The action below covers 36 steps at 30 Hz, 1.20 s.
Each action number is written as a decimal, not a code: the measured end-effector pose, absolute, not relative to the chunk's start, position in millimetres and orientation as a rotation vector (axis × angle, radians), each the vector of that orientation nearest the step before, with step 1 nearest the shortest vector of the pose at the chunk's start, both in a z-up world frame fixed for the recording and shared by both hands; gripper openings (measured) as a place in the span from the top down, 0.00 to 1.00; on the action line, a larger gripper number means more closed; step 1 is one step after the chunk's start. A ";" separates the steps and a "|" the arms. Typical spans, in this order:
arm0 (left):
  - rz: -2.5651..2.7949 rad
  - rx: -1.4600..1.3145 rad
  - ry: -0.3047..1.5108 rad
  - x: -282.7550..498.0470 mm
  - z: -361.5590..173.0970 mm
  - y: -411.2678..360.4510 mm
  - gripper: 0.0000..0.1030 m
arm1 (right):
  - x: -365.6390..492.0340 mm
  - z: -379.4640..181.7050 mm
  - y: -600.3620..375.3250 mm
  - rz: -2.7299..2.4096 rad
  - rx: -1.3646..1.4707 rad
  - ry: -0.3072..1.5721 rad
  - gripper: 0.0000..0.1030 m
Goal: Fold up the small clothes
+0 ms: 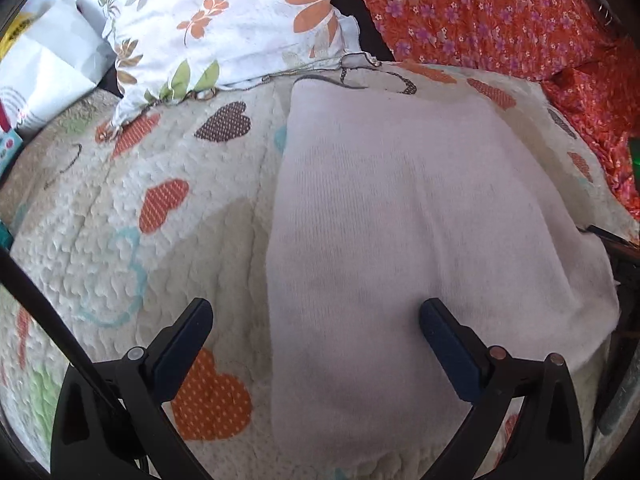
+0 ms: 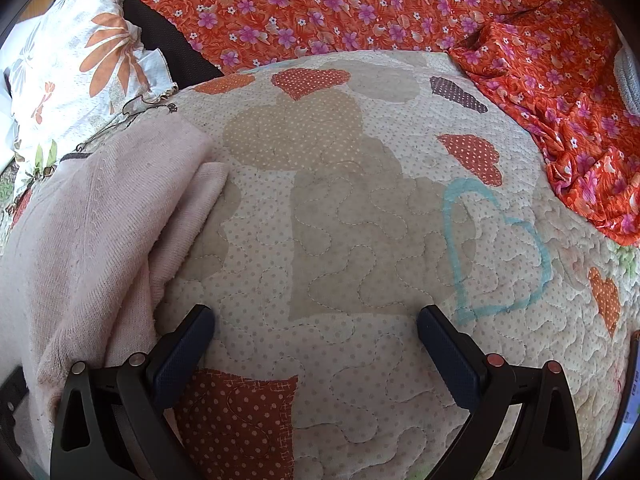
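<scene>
A quilted bedcover (image 1: 168, 240) printed with orange, brown and blue hearts forms the work surface; it is bordered at the far side by an orange floral fabric (image 2: 360, 8) and a white pillow with orange flowers (image 1: 224, 20).

Left wrist view: the left gripper (image 1: 316, 320) is held low over the cover, its two fingers spread wide apart with nothing between the pads. A pale pink knitted garment (image 1: 420, 220) is laid flat on the quilt; its left edge runs between the fingers, so that the right finger (image 1: 444, 344) is seen over the garment and the left finger over bare quilt.

Right wrist view: the right gripper (image 2: 316, 320) is likewise held with fingers wide apart and empty, above bare quilt. The same garment (image 2: 100, 220) is seen at the left of this view, beside the left finger (image 2: 184, 344).

A folded-over layer along the garment's right edge is shown only in the right wrist view; white paper items (image 1: 44, 72) beside the pillow appear only in the left wrist view.
</scene>
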<state>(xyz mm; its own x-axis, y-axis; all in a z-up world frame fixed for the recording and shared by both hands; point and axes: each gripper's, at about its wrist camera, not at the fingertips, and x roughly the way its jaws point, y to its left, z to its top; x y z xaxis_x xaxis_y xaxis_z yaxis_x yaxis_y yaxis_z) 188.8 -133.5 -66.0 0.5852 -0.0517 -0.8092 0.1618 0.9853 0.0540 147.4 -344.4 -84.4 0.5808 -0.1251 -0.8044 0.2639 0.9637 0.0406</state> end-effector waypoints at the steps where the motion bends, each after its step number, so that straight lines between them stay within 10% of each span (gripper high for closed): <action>1: -0.131 0.128 0.941 186.7 -65.7 -132.7 0.00 | 147.4 -84.4 -344.2 -0.228 0.163 0.925 0.00; 36: -0.111 0.098 0.900 214.1 -61.0 -135.4 0.00 | 147.3 -84.3 -344.4 -0.228 0.162 0.924 0.00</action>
